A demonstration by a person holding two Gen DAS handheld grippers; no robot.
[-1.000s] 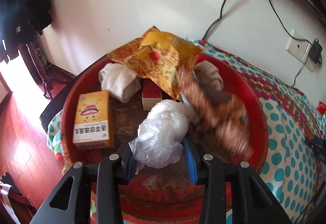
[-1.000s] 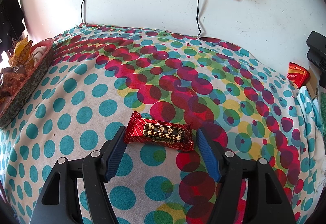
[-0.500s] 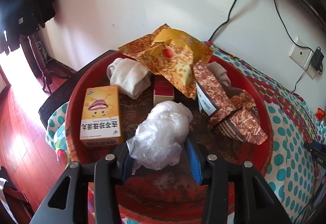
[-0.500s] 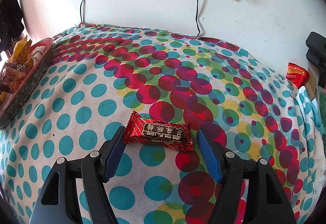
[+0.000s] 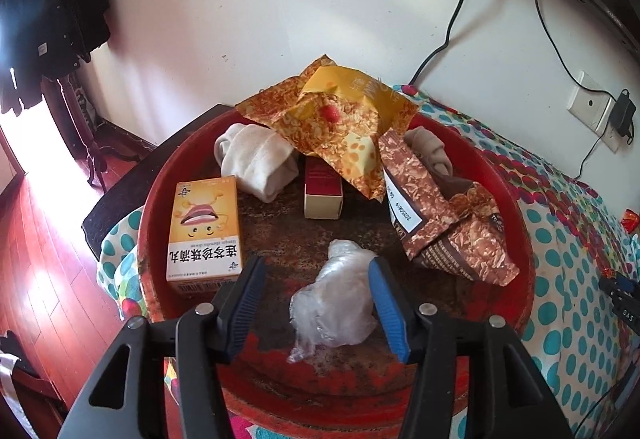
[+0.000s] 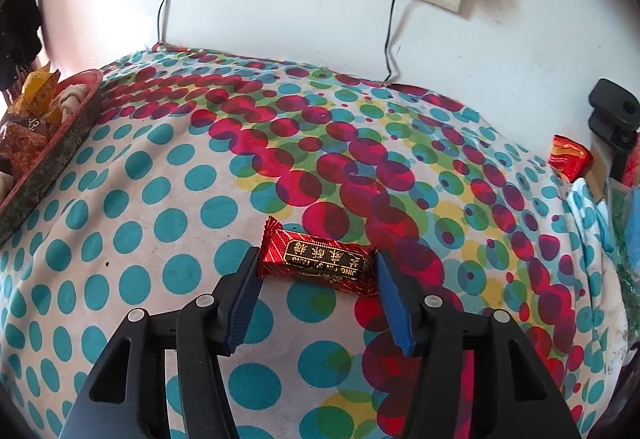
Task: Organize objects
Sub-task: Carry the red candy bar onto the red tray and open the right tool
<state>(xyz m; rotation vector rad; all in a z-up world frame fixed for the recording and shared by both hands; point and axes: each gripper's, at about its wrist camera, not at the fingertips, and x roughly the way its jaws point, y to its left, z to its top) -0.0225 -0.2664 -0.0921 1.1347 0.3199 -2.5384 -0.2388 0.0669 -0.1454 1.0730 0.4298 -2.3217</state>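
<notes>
Releasing: left tongs (image 5: 316, 279) opening, plastic bag (image 5: 336, 303) lying loose in the red tray (image 5: 516, 199). Grabbing: right tongs (image 6: 316, 271) closing around the red candy (image 6: 320, 263), not yet gripping; next, probably carrying it toward 9 o'clock.

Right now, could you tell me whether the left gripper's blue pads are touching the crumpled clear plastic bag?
Cannot tell: in the left wrist view the opening left gripper brackets the bag; one pad stands clear, the other overlaps it.

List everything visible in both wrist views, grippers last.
tray: 1, red, on the spotted cloth
plastic bag: 1, clear, crumpled, tray front
medicine box: 1, orange, tray left
small box: 1, red and cream, tray middle
snack bags: 2, yellow at back, brown at right
socks: 2, beige, tray back
candy: 1, red, on cloth
left hand-held gripper: opening, bag between jaws
right hand-held gripper: closing around candy
</notes>
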